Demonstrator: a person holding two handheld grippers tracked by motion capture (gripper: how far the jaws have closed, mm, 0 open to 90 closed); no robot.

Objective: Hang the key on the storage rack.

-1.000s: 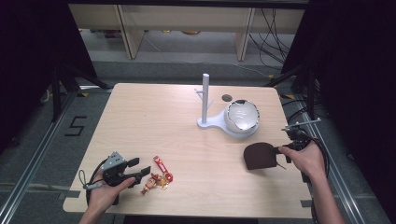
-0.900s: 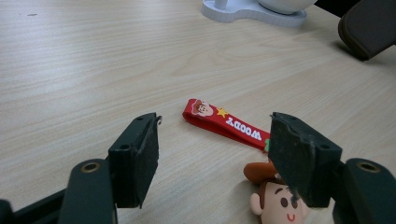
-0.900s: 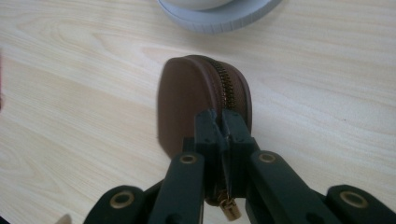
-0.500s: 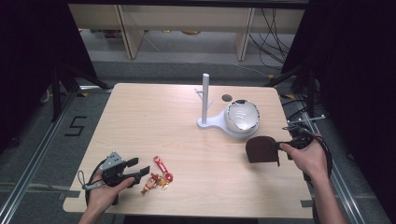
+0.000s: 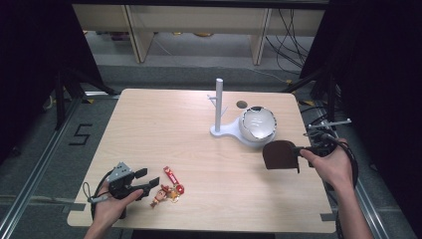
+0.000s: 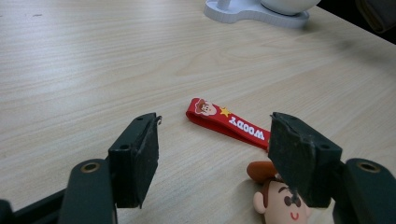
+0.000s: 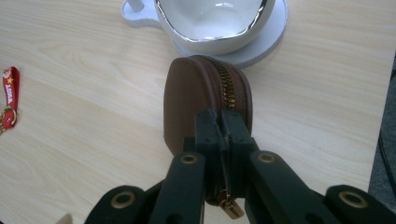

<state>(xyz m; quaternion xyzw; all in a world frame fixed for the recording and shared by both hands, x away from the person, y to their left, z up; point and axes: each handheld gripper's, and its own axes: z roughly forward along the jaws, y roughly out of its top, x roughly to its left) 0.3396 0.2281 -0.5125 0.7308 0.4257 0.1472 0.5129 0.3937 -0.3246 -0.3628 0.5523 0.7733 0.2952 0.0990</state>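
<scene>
My right hand-held gripper (image 7: 223, 122) clamps the brown zipped leather pouch (image 7: 205, 100) by its zipper edge, clear of the desk (image 5: 164, 129), probably for the white bowl (image 7: 212, 21); left hand-held gripper (image 6: 217, 154) open beside the red Woody keychain (image 6: 229, 123).

The stand (image 5: 219, 130) sits on the table (image 5: 164, 119) at 1 o'clock from centre; the bowl (image 5: 258, 124) rests on its base at 3 o'clock. The pouch (image 5: 279, 155) lies at 5 o'clock from the bowl. The keychain (image 5: 169, 187) lies at 7 o'clock.
</scene>
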